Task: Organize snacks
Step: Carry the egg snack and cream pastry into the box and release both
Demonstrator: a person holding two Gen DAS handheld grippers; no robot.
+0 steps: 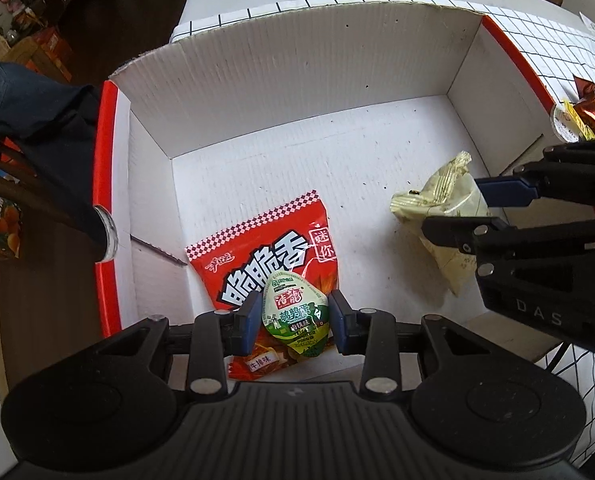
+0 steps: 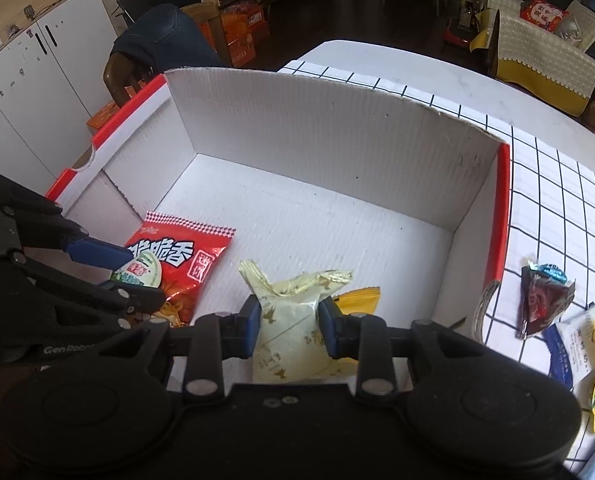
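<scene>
- The small green-and-white egg-shaped snack pack (image 1: pixel 296 322) was clamped between the blue pads of the left gripper (image 1: pixel 296 320), low in the frame's centre, over the red foil snack bag (image 1: pixel 271 256) lying in the white corrugated cardboard box (image 1: pixel 297 76).
- The pale cream crinkled wrapper (image 2: pixel 293 320) was pinched by the nearly closed right gripper (image 2: pixel 291 324), bottom centre, inside the box, beside a yellow packet (image 2: pixel 361 298).
</scene>
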